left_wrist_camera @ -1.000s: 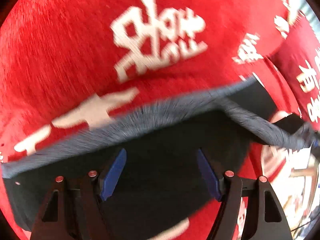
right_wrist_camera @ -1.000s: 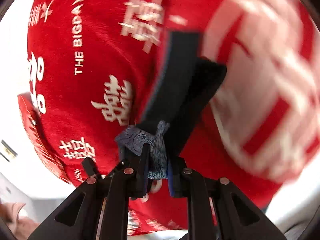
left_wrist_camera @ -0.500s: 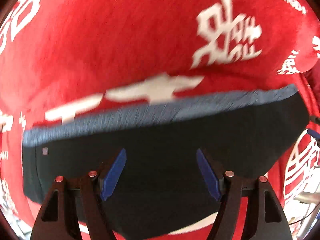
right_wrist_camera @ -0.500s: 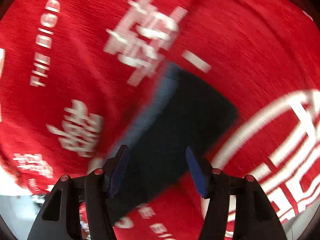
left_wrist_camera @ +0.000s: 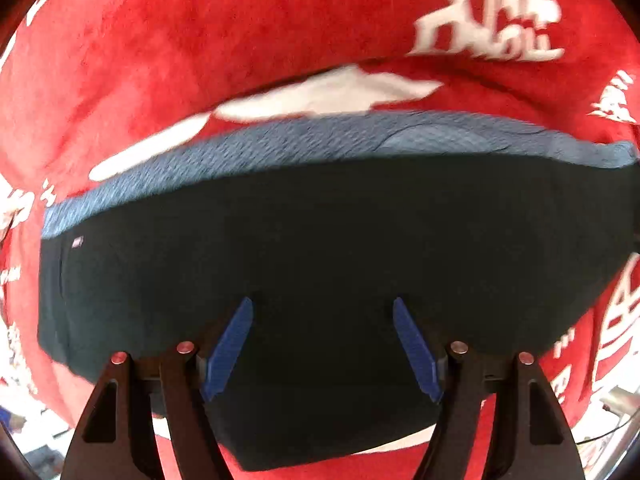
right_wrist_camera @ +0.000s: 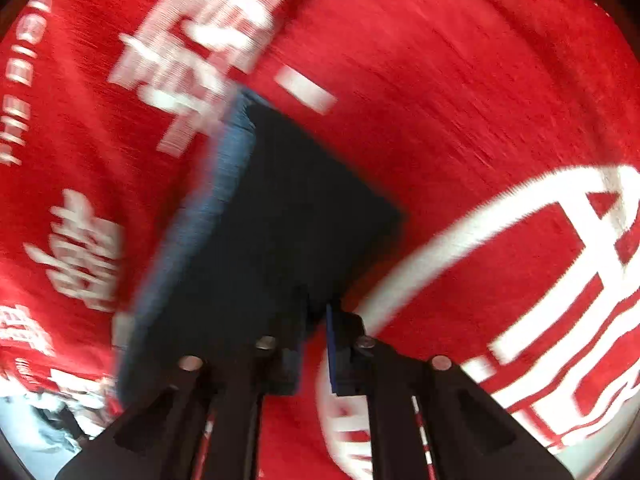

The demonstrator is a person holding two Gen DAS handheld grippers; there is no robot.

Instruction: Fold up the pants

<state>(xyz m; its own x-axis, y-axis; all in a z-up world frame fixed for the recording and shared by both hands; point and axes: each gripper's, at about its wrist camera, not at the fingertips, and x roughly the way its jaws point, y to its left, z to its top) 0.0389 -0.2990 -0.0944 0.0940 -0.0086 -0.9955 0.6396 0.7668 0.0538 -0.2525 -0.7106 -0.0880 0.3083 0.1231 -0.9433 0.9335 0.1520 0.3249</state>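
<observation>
Dark pants (left_wrist_camera: 328, 264), folded into a compact slab w/ a blue-grey waistband (left_wrist_camera: 328, 144) along one long edge, lie flat on a red cloth (left_wrist_camera: 200, 32) printed w/ white lettering that covers the surface.

Left tool (left_wrist_camera: 322, 344) points about straight down over the near half of the bundle, blue pads (left_wrist_camera: 228, 352) standing wide apart, nothing pinched between them; dark fabric fills the gap below, but contact can't be told. Probable reason: it's poised over the middle of the slab to press or grab the next layer.

Right tool (right_wrist_camera: 316, 344) comes in steeply at the bundle's short end, near a corner. Its fingers have come nearly together, only a thin slit left. The dark corner sits right at the tips, but motion blur hides whether any fabric is caught, so can't say it holds the pants. Prob. aiming for an end grip so the bundle can be lifted or turned over.

Orientation: in the left view the long axis runs left-right across the frame, waistband on the far side, away from the tool. In the right view the same slab runs diagonally, lower left to upper right, waistband along its left edge, free corner pointing right.
</observation>
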